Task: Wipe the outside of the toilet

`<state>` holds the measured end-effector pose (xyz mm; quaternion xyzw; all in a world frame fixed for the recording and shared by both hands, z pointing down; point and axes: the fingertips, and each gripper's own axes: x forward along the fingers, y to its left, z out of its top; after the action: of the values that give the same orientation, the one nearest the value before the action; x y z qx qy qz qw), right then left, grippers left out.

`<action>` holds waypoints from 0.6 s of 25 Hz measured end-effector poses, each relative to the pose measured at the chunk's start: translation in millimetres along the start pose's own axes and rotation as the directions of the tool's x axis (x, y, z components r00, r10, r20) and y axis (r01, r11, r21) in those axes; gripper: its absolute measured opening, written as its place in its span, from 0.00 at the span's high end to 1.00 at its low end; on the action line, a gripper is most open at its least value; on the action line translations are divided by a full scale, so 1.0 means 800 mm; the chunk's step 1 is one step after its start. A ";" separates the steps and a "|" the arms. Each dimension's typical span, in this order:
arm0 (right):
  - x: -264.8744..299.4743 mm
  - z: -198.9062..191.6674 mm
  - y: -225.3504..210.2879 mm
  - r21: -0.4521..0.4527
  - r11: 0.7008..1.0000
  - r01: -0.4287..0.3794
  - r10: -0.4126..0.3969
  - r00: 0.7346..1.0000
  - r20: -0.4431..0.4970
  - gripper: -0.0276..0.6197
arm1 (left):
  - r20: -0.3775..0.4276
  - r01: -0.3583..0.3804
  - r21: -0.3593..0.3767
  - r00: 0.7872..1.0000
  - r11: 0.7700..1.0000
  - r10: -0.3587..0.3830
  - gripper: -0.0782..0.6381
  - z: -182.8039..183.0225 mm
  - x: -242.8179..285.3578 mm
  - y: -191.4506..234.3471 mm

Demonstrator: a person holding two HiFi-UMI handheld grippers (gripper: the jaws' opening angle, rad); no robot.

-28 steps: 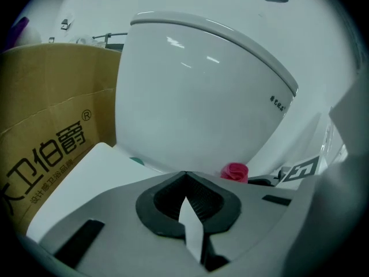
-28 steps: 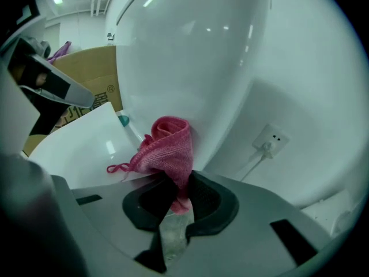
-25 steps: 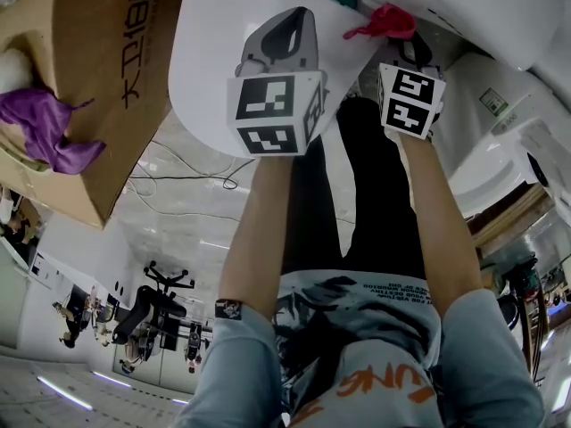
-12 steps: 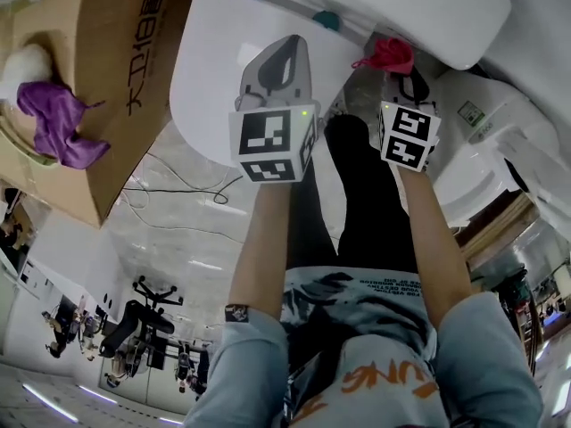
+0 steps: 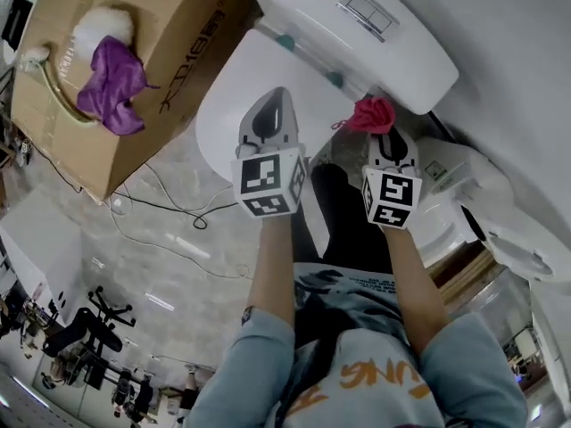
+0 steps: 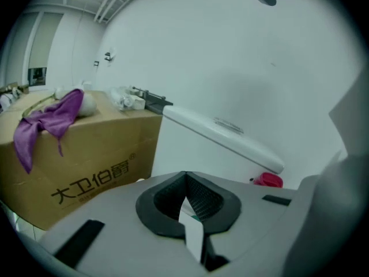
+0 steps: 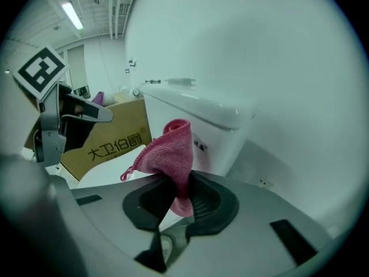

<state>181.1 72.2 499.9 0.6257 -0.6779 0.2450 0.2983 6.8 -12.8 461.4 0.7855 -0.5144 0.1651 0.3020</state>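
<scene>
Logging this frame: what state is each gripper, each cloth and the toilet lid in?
left gripper: jaws shut, nothing between them.
right gripper: shut on the pink cloth.
pink cloth: bunched, sticking up out of the jaws.
toilet lid: down.
purple cloth: draped loose on top of the cardboard box.

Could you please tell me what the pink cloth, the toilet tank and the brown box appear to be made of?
The pink cloth looks like soft matte fabric, perhaps microfibre: fine ribbed weave, limp folds. The toilet tank is probably glazed ceramic: glossy white, smooth rounded edges. The brown box looks like matte cardboard with printed lettering.
</scene>
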 end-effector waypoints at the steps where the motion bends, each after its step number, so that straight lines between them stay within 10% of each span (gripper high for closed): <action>1: -0.006 0.015 0.007 -0.003 1.000 -0.018 0.018 1.000 0.016 0.84 | 0.016 -0.015 -0.009 1.000 1.000 0.015 0.86 0.012 -0.012 0.002; 7: -0.030 0.110 0.051 -0.027 0.988 -0.153 0.155 0.982 0.110 0.84 | 0.146 -0.082 -0.134 0.984 0.988 0.102 0.86 0.093 -0.072 0.020; 15: -0.074 0.235 0.095 0.021 0.936 -0.352 0.334 0.906 0.260 0.84 | 0.281 -0.164 -0.097 0.942 0.982 0.185 0.86 0.202 -0.148 0.017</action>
<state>89.1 -11.5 328.5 0.5325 -0.8010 0.2347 0.1406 -63.2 -37.0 274.9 0.7411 -0.6260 0.0563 0.2360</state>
